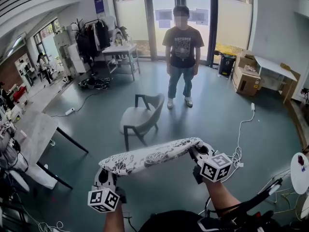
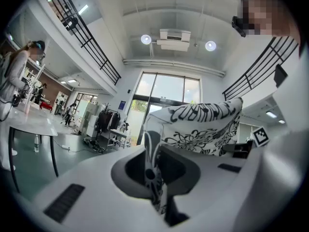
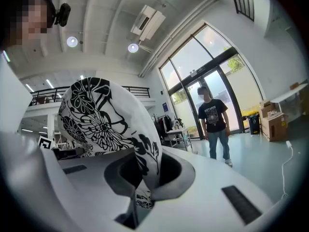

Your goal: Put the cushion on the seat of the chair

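Patterned fabric cushion (image 1: 149, 157) was held level, left gripper (image 1: 105, 174) and right gripper (image 1: 197, 152) each clamped on one end. Next move likely required advancing to the far chair (image 1: 137, 119) and lowering the cushion onto its seat.

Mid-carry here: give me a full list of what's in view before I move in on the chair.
cushion: one, white with black floral print, carried above the floor, nearest the camera
chair: one, grey, on the floor ahead, seat bare
person: one, black T-shirt, jeans, standing beyond the chair
table: one, pale top, dark legs, left
small table: one, white, by the glass doors
cardboard boxes: at least two, brown, far right
cable: one, white, floor at right
left hand-held gripper: one, white, shut on the cushion's left end
right hand-held gripper: one, white, shut on its right end
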`<state>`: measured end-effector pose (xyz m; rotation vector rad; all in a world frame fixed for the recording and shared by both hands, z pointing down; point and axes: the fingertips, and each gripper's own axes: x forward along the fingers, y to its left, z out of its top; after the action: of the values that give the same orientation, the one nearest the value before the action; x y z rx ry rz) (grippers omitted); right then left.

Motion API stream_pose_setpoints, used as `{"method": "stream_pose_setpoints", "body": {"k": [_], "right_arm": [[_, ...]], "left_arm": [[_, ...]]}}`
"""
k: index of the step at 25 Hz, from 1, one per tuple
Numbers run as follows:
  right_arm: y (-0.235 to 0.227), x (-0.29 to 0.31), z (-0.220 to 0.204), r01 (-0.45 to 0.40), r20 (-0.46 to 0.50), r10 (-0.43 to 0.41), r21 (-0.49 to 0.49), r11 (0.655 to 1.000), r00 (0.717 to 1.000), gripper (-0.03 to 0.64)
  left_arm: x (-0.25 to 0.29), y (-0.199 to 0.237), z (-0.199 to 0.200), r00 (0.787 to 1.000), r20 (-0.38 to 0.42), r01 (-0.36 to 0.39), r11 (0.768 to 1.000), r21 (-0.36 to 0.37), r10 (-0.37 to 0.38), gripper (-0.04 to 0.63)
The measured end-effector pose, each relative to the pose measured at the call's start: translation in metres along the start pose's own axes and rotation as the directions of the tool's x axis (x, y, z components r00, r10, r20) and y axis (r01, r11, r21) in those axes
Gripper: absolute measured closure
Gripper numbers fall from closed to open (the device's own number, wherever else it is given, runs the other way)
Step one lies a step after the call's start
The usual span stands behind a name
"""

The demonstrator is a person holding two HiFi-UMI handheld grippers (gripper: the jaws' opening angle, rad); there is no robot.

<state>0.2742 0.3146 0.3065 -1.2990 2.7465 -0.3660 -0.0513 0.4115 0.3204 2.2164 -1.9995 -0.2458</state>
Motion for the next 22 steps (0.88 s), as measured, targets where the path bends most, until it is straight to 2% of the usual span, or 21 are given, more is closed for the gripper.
{"method": "stream_pose_setpoints", "body": {"k": [4, 11, 16, 22], "right_arm": [[0.007, -0.004, -0.006, 0.03, 0.004, -0.03, 0.008, 1.0, 1.0, 0.591], [0.039, 0.023, -0.017, 0.035, 0.002, -0.035, -0.01, 0.999, 0.999, 0.591], [0.046, 0.024, -0.022, 0.044, -0.002, -0.044, -0.001, 0.999, 0.999, 0.591], [0.076, 0.036, -0.027, 0.052, 0.007, -0.052, 0.002, 0.999, 0.999, 0.591]], "left_arm": [[-0.005, 0.006, -0.004, 1.0, -0.009, 0.02, 1.0, -0.002, -0.02, 0.578], [-0.01, 0.048, -0.001, 0.999, 0.006, 0.037, 0.999, -0.002, -0.037, 0.578], [-0.015, 0.055, 0.0, 0.999, 0.006, 0.045, 0.999, 0.002, -0.045, 0.578], [-0.021, 0.086, 0.01, 0.998, 0.008, 0.058, 0.998, 0.006, -0.058, 0.578]]}}
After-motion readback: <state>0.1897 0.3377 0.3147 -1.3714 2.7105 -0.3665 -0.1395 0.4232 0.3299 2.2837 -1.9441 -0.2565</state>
